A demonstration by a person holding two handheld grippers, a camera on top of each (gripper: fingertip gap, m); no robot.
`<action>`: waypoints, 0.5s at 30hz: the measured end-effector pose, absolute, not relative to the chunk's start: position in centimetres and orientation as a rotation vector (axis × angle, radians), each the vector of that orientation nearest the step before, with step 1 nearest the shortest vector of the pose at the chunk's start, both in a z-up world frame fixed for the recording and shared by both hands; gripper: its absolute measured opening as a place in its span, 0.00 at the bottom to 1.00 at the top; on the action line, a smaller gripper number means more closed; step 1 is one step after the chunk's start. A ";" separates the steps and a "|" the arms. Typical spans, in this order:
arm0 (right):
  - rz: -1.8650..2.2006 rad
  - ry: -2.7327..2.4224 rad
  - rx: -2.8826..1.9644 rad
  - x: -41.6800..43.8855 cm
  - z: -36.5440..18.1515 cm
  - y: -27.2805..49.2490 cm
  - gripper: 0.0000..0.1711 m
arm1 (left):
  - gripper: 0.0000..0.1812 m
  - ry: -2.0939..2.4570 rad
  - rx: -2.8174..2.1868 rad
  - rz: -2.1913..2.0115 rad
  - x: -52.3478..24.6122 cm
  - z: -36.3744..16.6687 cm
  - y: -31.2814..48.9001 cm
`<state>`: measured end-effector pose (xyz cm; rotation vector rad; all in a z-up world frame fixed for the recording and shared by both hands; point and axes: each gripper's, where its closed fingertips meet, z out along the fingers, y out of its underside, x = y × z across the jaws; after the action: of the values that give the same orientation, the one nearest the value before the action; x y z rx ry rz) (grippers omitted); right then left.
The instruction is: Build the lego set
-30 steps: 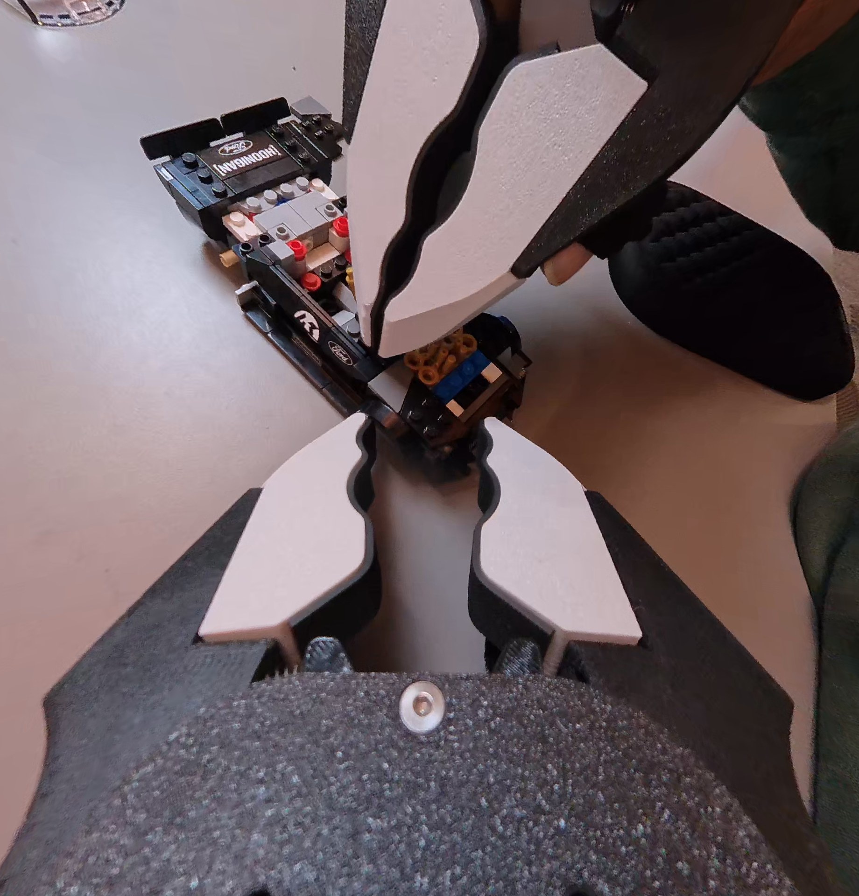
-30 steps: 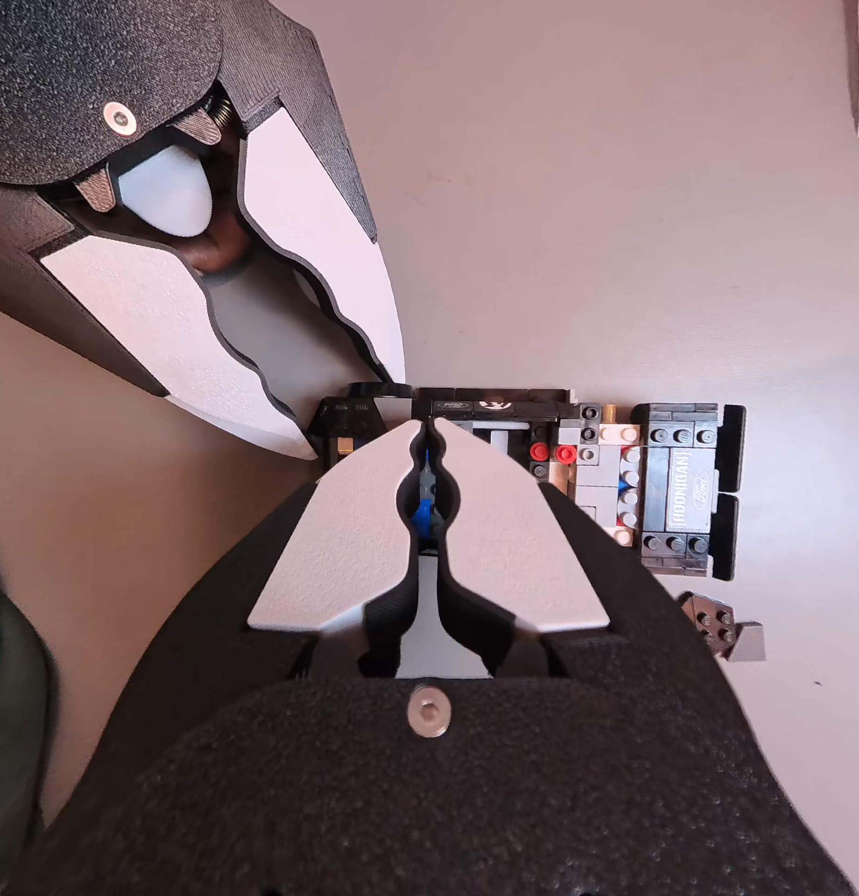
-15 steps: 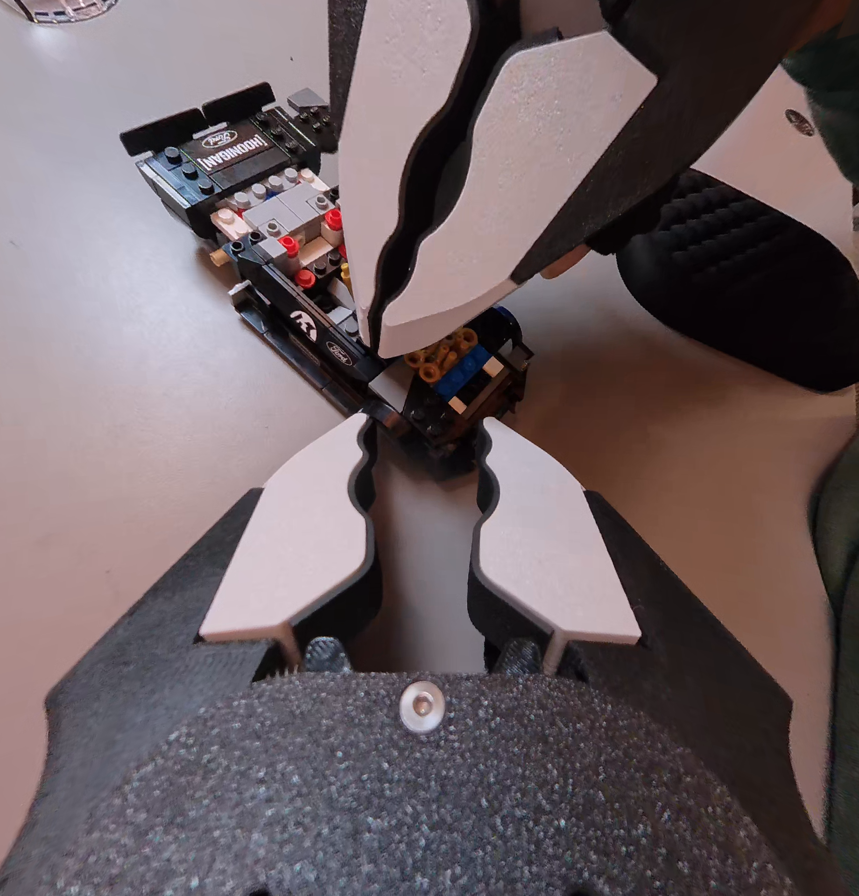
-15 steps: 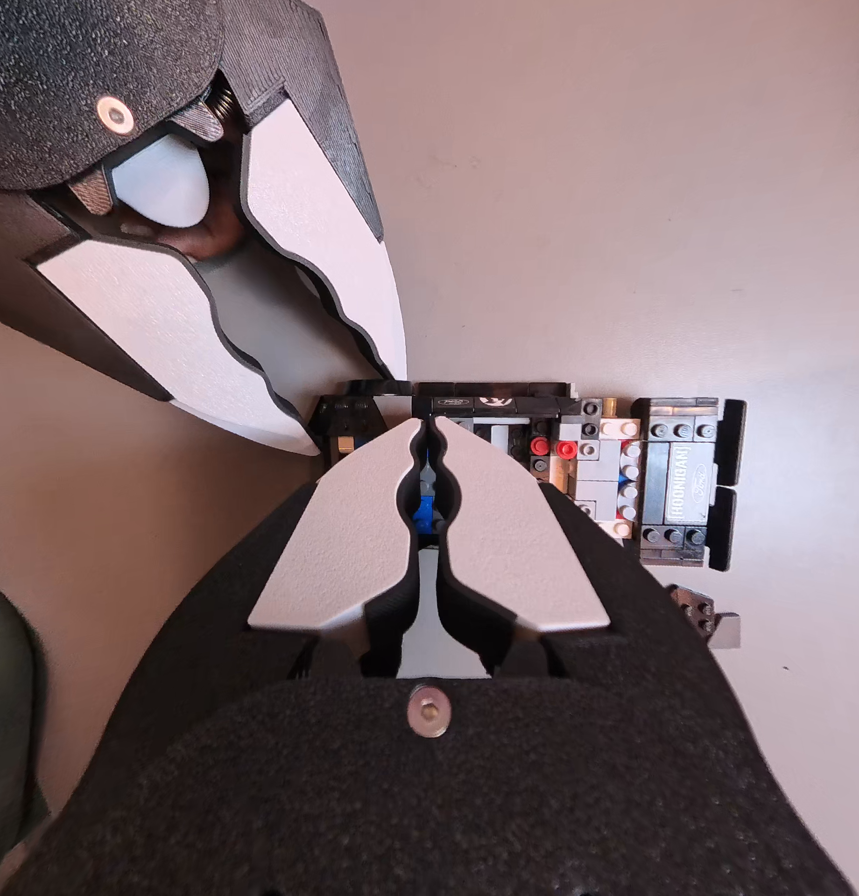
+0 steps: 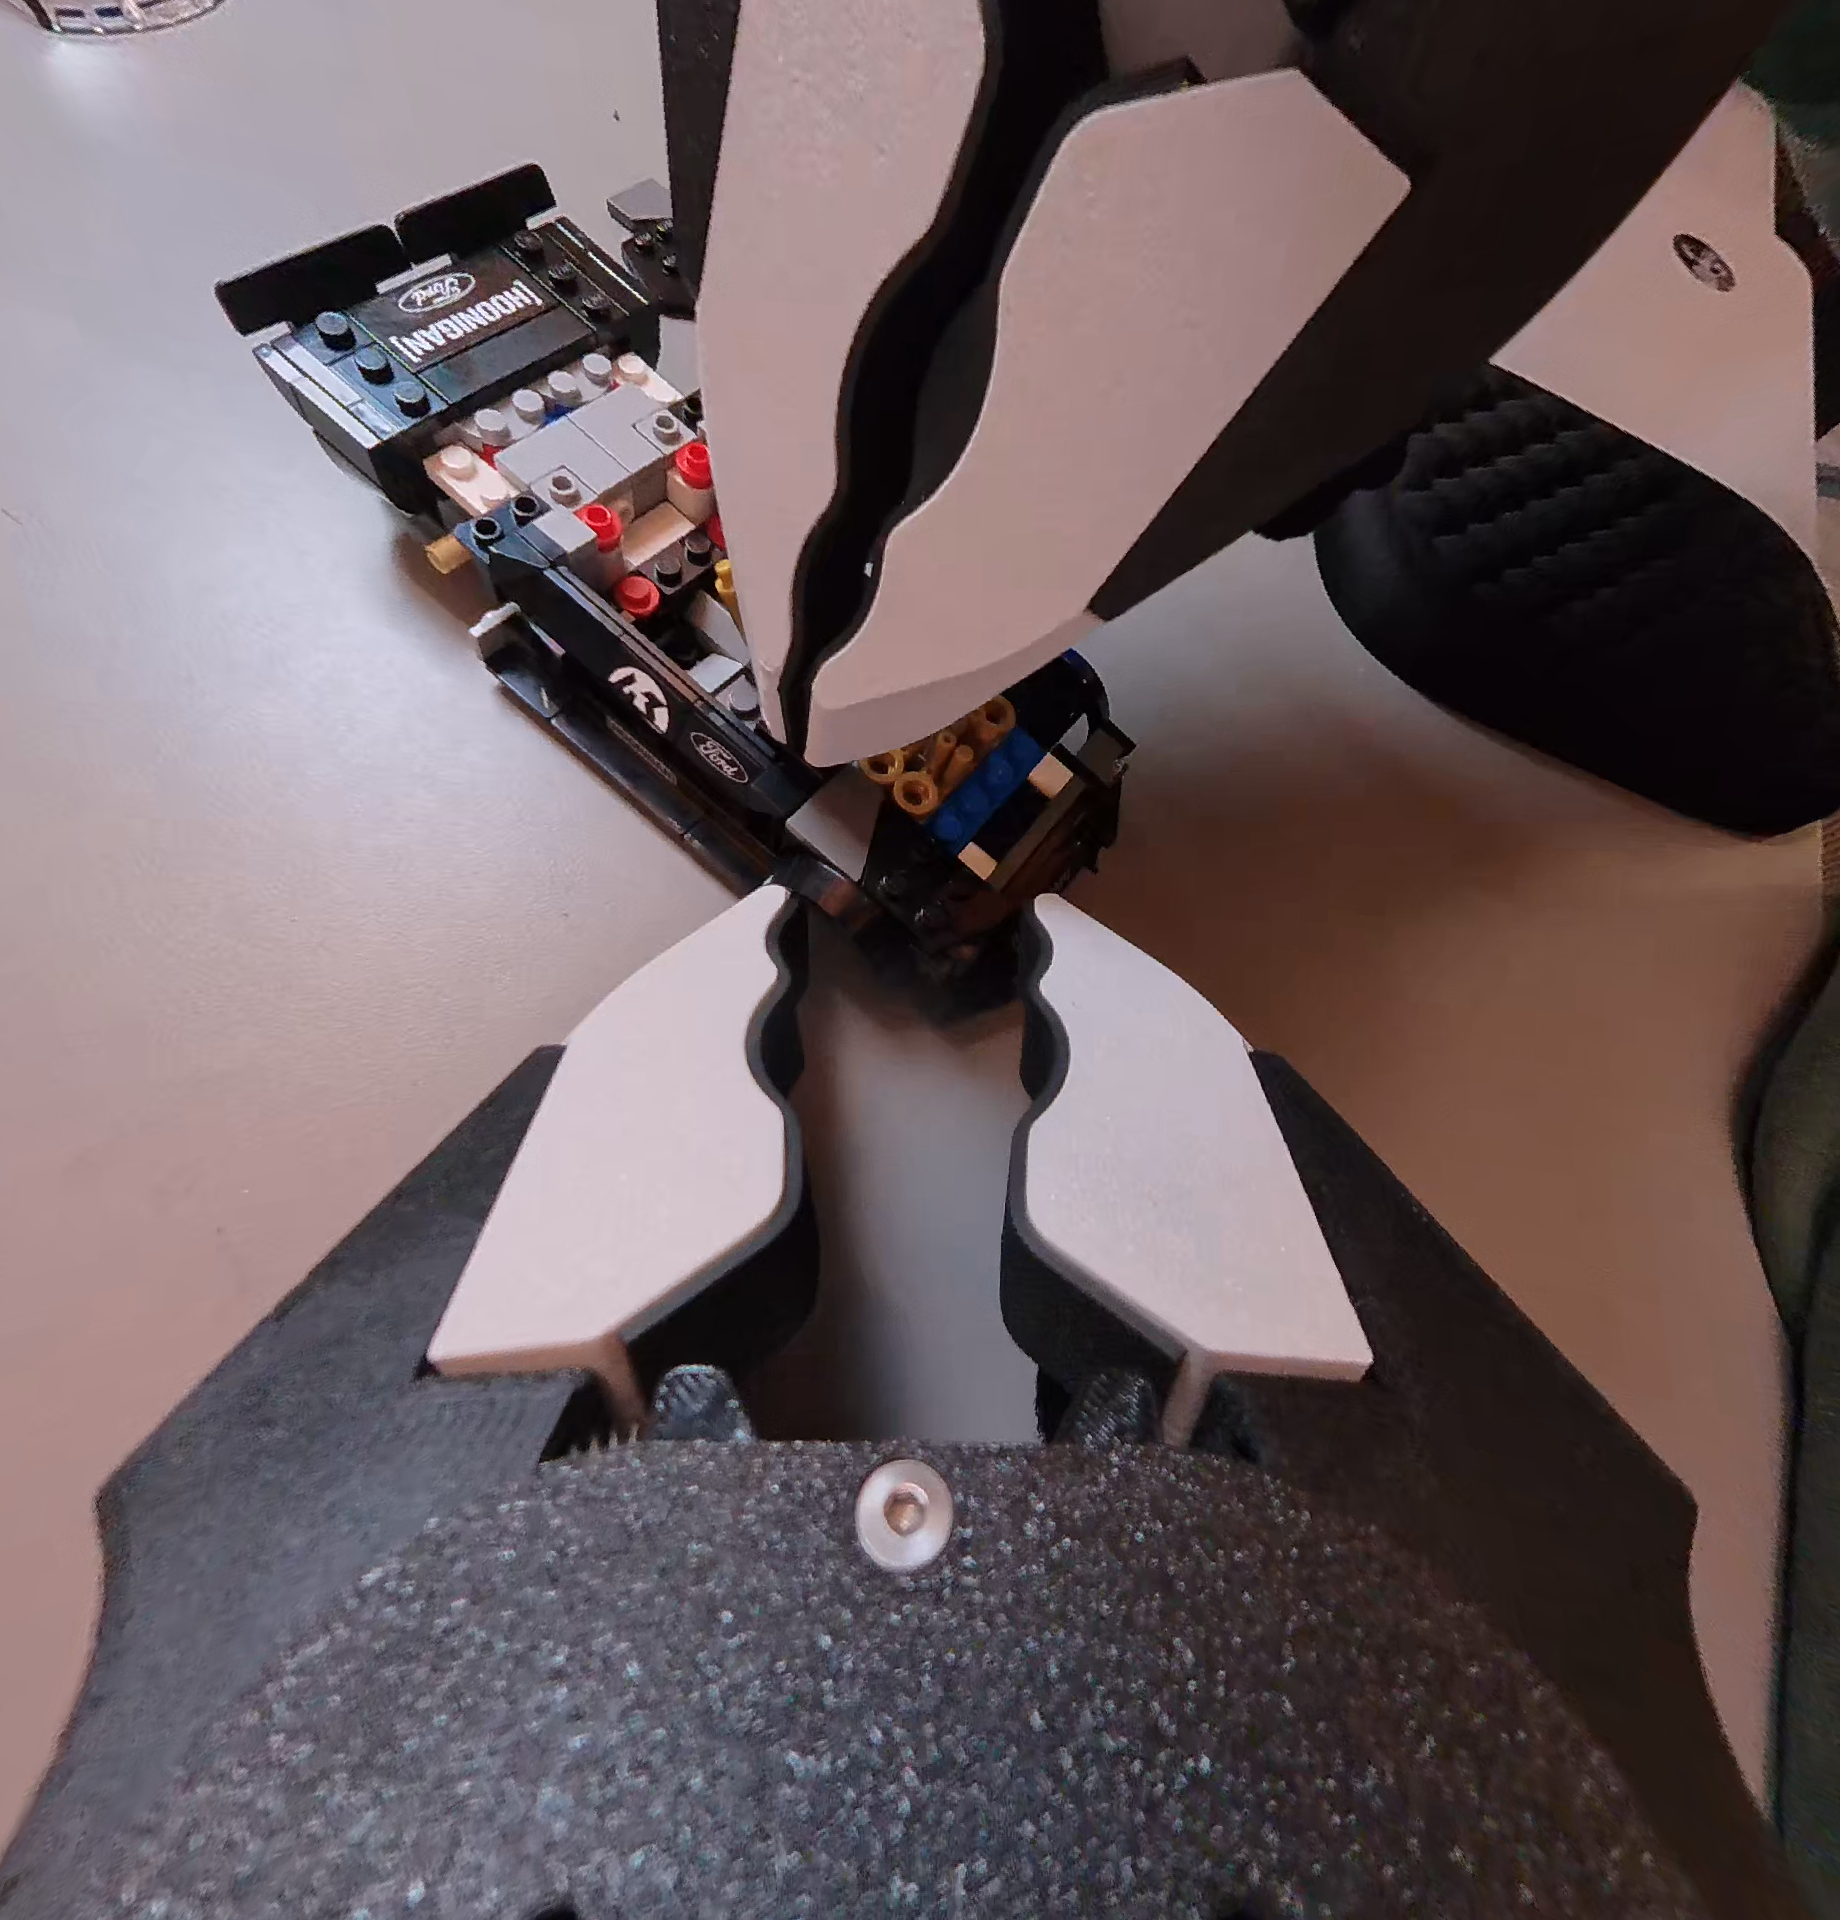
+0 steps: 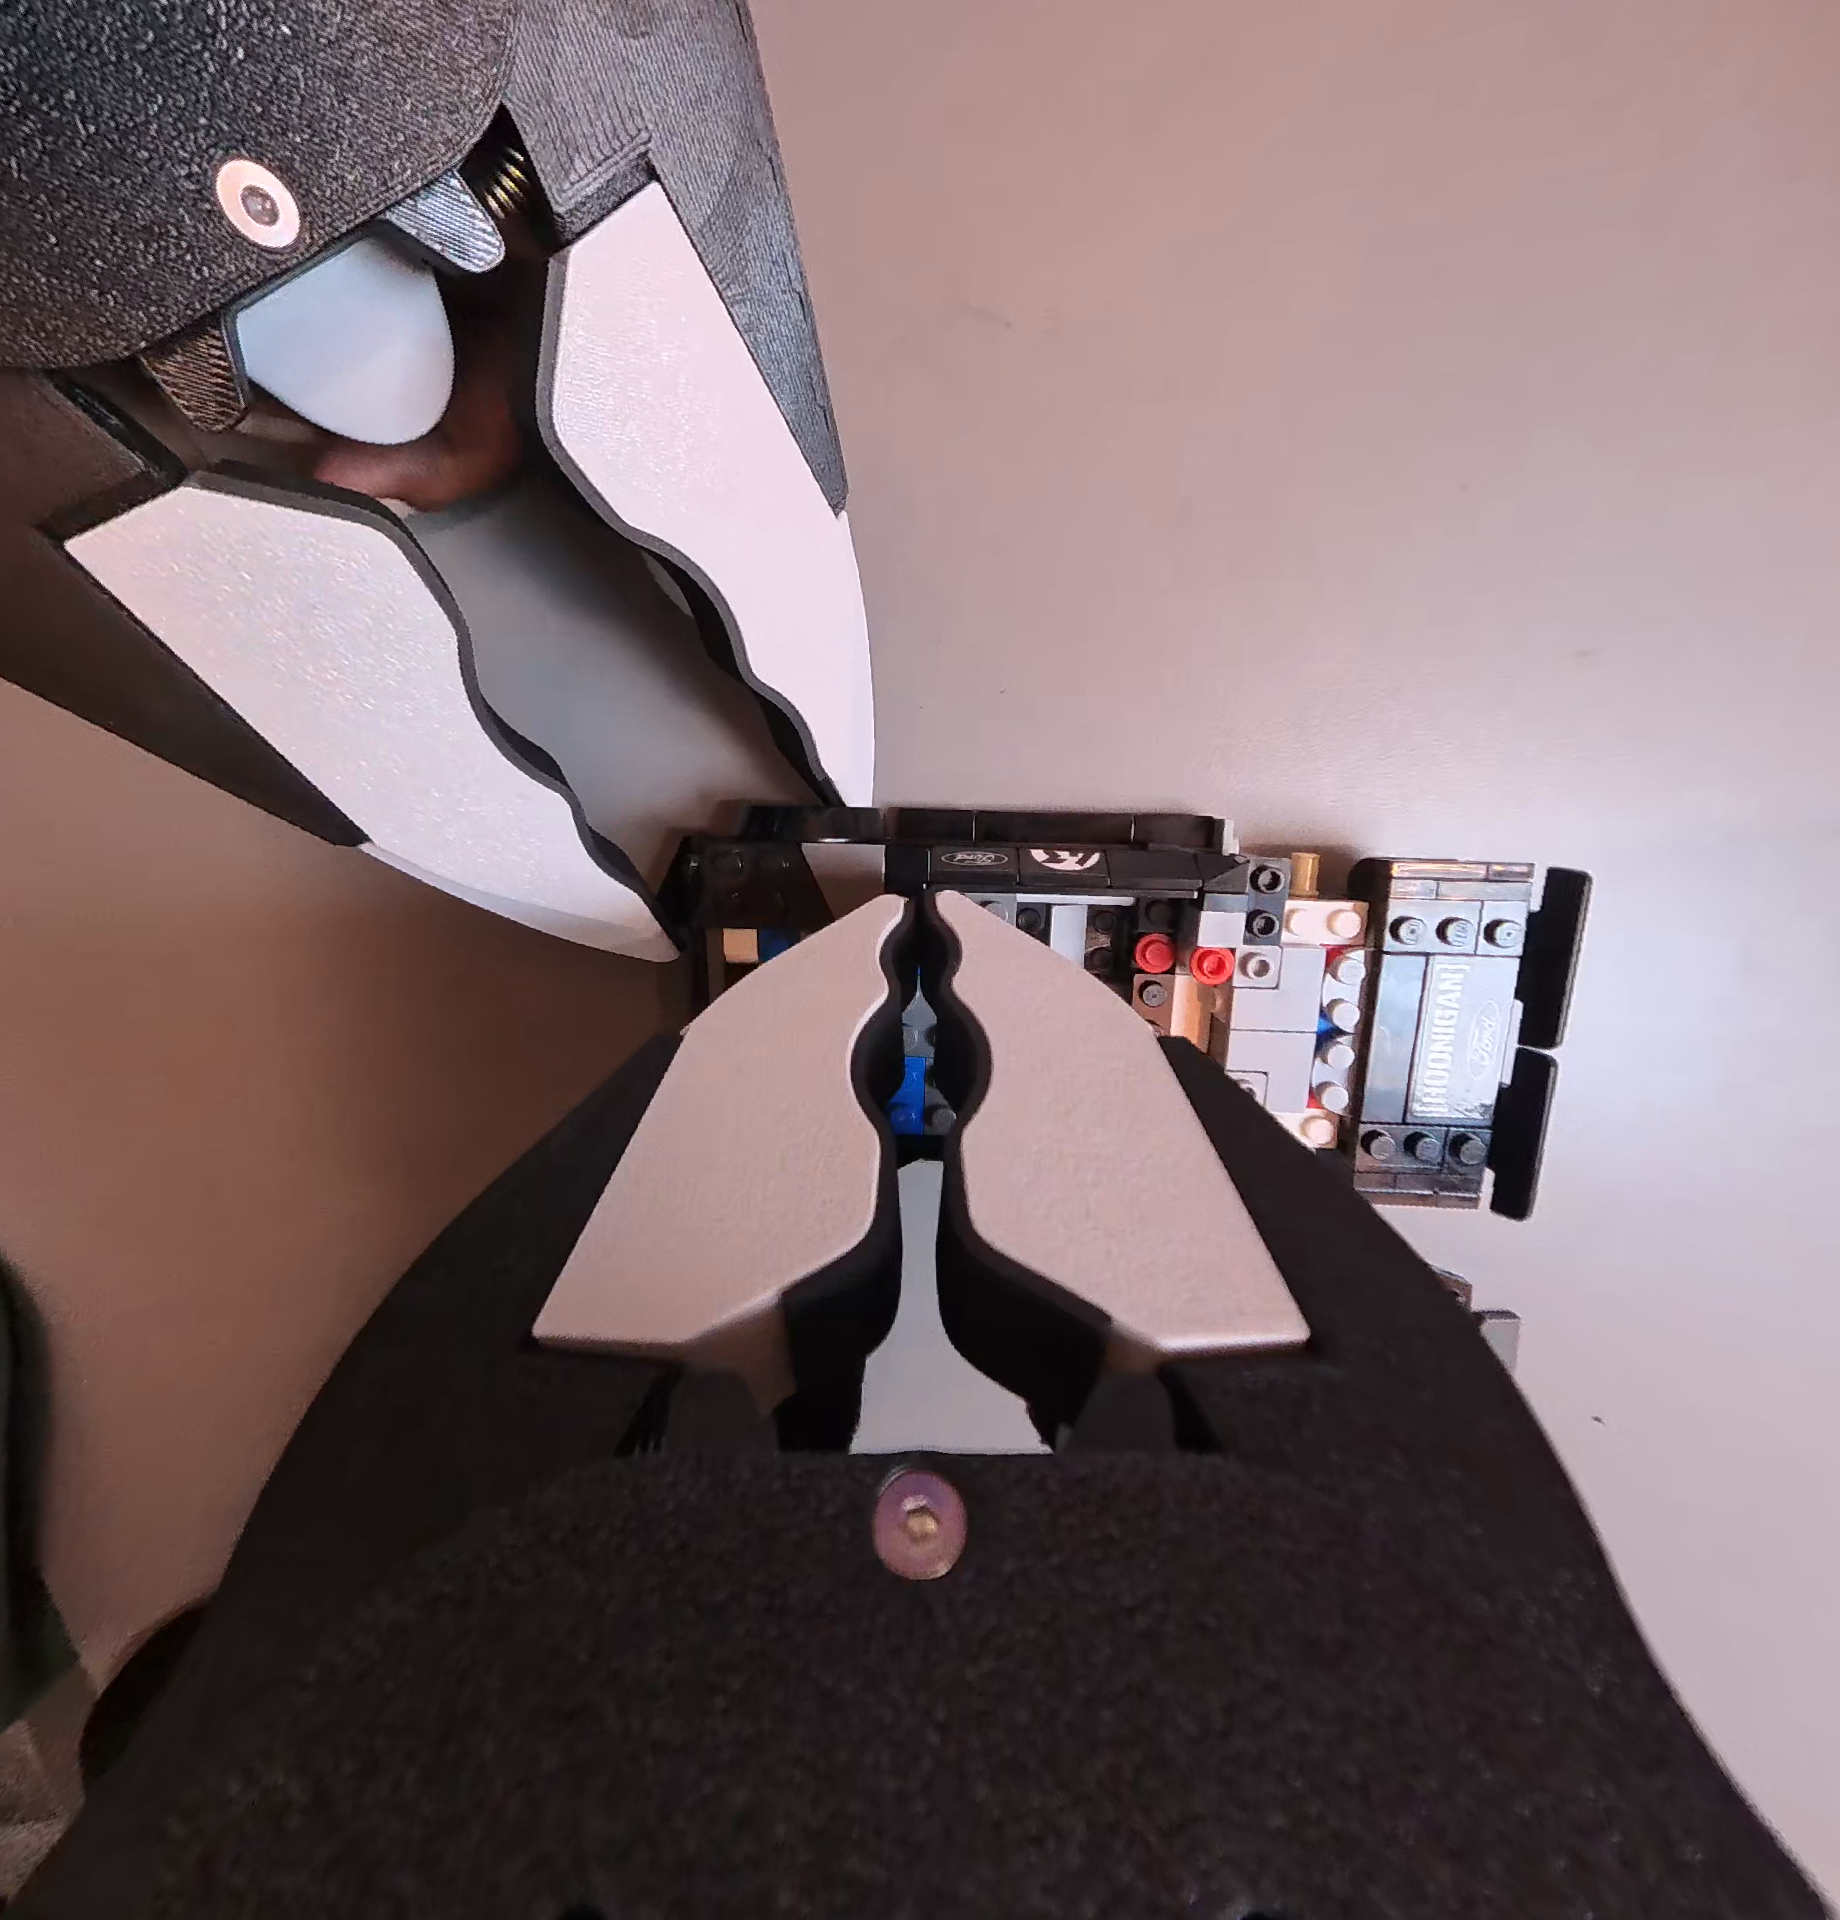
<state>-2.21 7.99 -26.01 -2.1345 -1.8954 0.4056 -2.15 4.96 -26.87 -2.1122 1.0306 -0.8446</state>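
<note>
A half-built black lego car (image 5: 625, 717) with grey, red, blue and gold parts lies on the pale table; it also shows in the right wrist view (image 6: 1300, 997). My left gripper (image 5: 911, 920) has its fingers on either side of the car's front end and holds it; it also shows in the right wrist view (image 6: 760, 873). My right gripper (image 6: 921, 906) is shut, tips down on the car's middle beside the gold pieces (image 5: 926, 774). It comes in from above in the left wrist view (image 5: 804, 743). No brick shows between its fingers.
Small loose dark grey pieces (image 6: 1487, 1335) lie by the car's rear wing and also show in the left wrist view (image 5: 641, 203). A black textured object (image 5: 1581, 623) lies right of the car. A green sleeve (image 5: 1830, 1299) is at the right edge. A clear container (image 5: 95, 10) is far left. The tips of both grippers are at nearly the same place.
The car's rear end has swung slightly left in the left wrist view. Both grippers keep their places on the car, and their jaws have not changed.
</note>
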 end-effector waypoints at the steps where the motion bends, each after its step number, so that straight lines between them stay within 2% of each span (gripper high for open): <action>1: 0.414 -1.894 -2.139 -2.3 -26.0 8.0 0.00 | 0.21 1.030 -2.112 -0.844 -2.2 -26.9 5.0; 15: 0.704 -1.722 -2.143 -2.8 -24.5 8.1 0.00 | 0.21 1.004 -2.103 -0.901 -2.0 -26.6 5.0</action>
<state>-2.84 8.10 -24.46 -2.1434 -1.7222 0.7044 -2.02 4.99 -26.64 -2.1028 1.0045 -0.9009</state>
